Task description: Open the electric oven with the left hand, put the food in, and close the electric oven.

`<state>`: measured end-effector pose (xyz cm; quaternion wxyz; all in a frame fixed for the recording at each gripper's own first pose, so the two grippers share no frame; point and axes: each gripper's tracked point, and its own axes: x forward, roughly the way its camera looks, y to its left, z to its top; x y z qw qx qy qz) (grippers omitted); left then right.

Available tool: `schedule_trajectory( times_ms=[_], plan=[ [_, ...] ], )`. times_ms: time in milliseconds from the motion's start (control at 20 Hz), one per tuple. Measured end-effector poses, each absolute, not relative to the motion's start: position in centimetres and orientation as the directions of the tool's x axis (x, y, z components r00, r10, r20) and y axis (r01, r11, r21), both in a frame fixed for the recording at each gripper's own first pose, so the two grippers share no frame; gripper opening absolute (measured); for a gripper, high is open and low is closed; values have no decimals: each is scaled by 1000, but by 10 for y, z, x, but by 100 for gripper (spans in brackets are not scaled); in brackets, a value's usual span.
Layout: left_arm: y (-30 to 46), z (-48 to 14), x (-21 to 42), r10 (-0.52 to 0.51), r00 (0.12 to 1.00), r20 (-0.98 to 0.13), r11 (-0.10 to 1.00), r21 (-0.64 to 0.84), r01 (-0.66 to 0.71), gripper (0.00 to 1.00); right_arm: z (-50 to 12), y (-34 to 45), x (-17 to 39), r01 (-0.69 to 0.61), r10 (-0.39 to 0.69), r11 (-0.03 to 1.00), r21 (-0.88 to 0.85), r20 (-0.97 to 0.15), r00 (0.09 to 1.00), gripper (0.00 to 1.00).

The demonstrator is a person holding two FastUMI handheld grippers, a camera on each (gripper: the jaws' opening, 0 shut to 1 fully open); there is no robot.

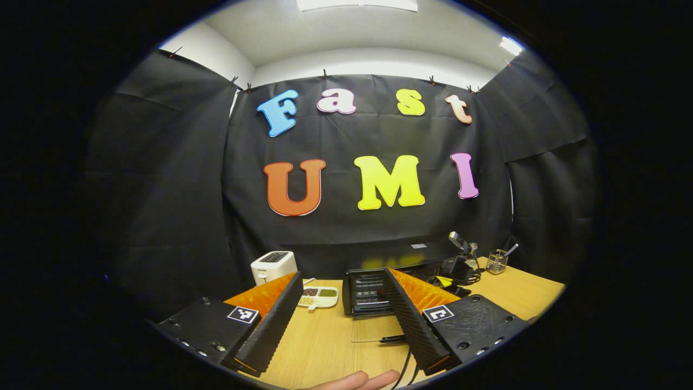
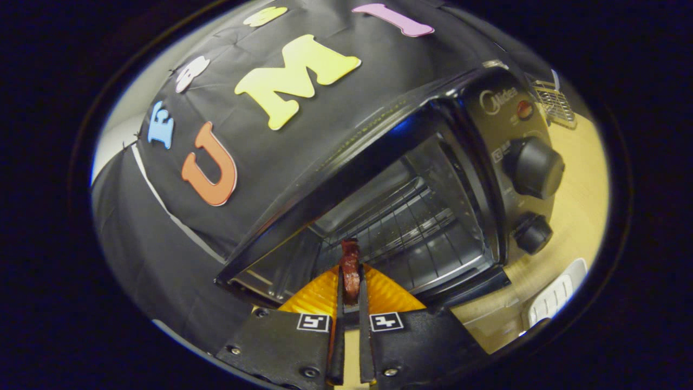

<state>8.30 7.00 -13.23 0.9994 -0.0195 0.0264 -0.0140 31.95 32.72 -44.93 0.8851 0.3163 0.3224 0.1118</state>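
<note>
We hold right tool (image 2: 350, 281) clamped on dark reddish food strip (image 2: 350, 268) at open black electric oven (image 2: 433, 216) mouth, ready for wire rack (image 2: 400, 227); left tool (image 1: 344, 319), fingers apart, waits back over wooden tabletop (image 1: 325, 341).

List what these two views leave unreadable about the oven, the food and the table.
- Food, right gripper view: a thin reddish-brown piece; the right gripper covers its lower end, so its kind stays unclear.
- Electric oven, left gripper view: the left gripper finger hides its right side.
- Divided dish, left gripper view: contents too small to identify.
</note>
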Motion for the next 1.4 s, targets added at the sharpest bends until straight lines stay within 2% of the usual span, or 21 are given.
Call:
schedule_trajectory(
  times_ms=[200,350,400,450,500,600,700,750,800,850,1200,1250,1300,1400],
  plan=[
    [76,-126,81,-34,999,-41,998,-53,32,94,-457,323,331,-5,379,805,593,-508,773,18],
    [83,-133,81,-8,999,-51,1000,-26,7,94,-461,319,334,1,353,828,560,-523,776,26],
    [84,-136,81,-5,998,-57,1000,-24,3,94,-461,318,334,2,340,839,544,-527,779,24],
    [86,-138,82,-2,998,-63,1000,-23,0,94,-461,316,334,6,316,858,513,-538,782,30],
    [87,-140,82,1,998,-70,1000,-23,-3,94,-462,312,332,11,284,886,463,-564,776,31],
    [91,-144,82,15,997,-78,1000,-15,-17,94,-460,308,327,-7,233,933,360,-588,775,43],
    [103,-146,83,57,995,-81,998,2,-57,94,-451,311,322,-38,234,942,333,-570,788,53],
    [106,-147,85,70,994,-78,998,12,-70,94,-447,310,321,-46,228,947,319,-561,796,69],
    [107,-144,87,73,994,-78,997,15,-72,94,-443,304,316,-49,216,953,299,-558,801,71],
    [105,-146,87,70,994,-81,998,13,-69,94,-441,301,310,-57,213,957,283,-560,800,79],
    [101,-162,95,64,991,-114,998,-6,-65,94,-396,287,266,-157,271,953,258,-504,820,81],
    [98,-165,97,57,991,-119,998,-15,-59,94,-387,281,259,-175,276,954,243,-490,827,89],
    [94,-170,100,49,991,-128,998,-25,-52,94,-374,274,254,-190,280,954,231,-468,838,93],
    [88,-181,104,36,988,-150,998,-39,-42,94,-349,261,244,-211,281,956,206,-425,860,93]
  ],
)
